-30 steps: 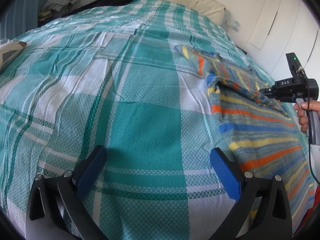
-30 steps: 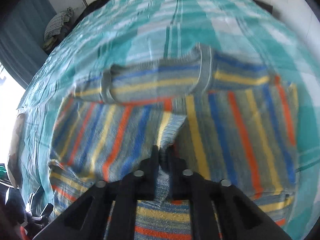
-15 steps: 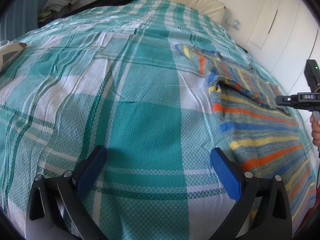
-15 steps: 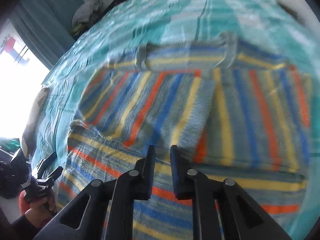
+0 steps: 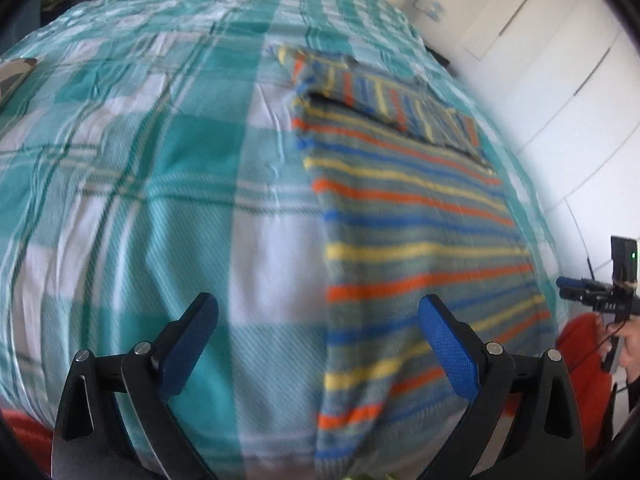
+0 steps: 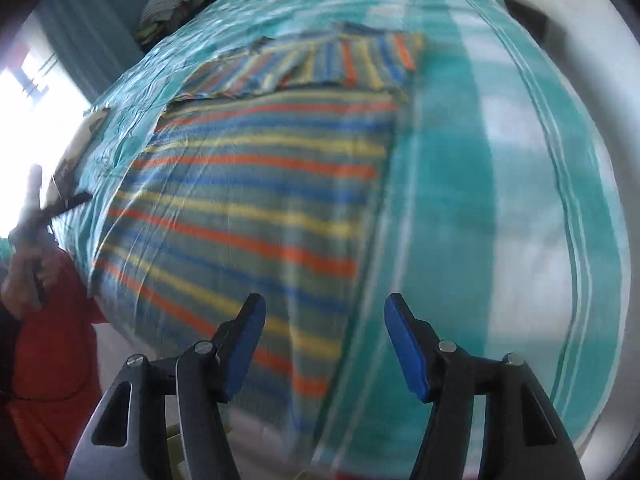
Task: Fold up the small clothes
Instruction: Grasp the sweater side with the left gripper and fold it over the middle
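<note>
Right gripper [image 6: 324, 344] has let go of the striped garment [image 6: 256, 200] and pulled back, its jaws just opening with nothing between them.
The garment lies flat on the bed [image 5: 160, 184], centre-right of the left view; left gripper [image 5: 318, 336] jaws gape empty.

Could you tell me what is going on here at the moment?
A person is folding a striped garment on a bed with a teal checked bedspread, using two handheld grippers. Its far part is already folded over. The right gripper has just been opening, nothing between its jaws; the left gripper is open too.
</note>
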Demonstrator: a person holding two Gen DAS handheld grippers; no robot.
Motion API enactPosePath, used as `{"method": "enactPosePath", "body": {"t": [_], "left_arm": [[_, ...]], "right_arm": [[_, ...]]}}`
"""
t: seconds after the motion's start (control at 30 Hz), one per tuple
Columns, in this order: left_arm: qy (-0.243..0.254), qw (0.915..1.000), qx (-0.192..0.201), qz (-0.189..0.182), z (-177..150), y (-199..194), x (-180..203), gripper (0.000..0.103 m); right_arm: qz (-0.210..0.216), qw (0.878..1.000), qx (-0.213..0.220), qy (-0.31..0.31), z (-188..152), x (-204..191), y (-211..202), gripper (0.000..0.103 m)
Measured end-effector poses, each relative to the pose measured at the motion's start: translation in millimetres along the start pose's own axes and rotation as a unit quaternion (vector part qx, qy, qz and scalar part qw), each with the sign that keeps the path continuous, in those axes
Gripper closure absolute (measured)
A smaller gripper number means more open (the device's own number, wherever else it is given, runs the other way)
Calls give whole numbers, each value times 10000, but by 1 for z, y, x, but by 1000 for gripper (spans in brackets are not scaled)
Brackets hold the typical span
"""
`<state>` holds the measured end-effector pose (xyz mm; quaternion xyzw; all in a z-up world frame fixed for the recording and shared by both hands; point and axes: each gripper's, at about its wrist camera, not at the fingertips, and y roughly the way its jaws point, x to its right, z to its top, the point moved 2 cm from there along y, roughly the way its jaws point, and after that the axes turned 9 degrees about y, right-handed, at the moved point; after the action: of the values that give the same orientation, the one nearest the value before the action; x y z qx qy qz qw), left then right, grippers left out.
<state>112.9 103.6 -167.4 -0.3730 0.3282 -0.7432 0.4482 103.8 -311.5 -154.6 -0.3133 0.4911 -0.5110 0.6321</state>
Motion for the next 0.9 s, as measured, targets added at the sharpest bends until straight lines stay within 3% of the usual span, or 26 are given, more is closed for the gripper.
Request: {"method": "enactPosePath", "body": {"t": [0.1,0.13,0.23,0.3,0.33,0.37,0.5,0.63,0.77,0.9], "left_arm": [[21,9986,-508,-126,-26,13,21,9],[35,9978,-656,-104,-32,18,26,18],[411,9939,-980,292,-47,23,43,29],[646,9891,-1230,487,-54,25,52,55],[665,9878,-1307,524,-58,25,54,90],[591,9878,-1379,419,-60,24,53,98],[-226,9931,-1126,-255,-54,6,32,100],[-884,9892,-514,-1048,-14,-15,8,100],[-977,9877,-33,-1218,63,-15,-14,100],[-821,9911,127,-1044,154,15,-29,100]], "right_arm": [[278,9962,-484,668,-28,18,2,41],[334,9942,-650,793,-35,20,8,41],[417,9885,-1112,934,-46,19,27,41],[425,9852,-1354,959,-56,21,37,44],[446,9842,-1448,913,-57,19,41,73],[507,9833,-1499,897,-56,18,41,99],[797,9816,-1311,1137,-55,21,27,99],[1286,9769,-852,1480,-34,28,10,99],[1619,9699,-252,1799,22,39,2,99],[1744,9636,370,1992,113,46,8,99]]}}
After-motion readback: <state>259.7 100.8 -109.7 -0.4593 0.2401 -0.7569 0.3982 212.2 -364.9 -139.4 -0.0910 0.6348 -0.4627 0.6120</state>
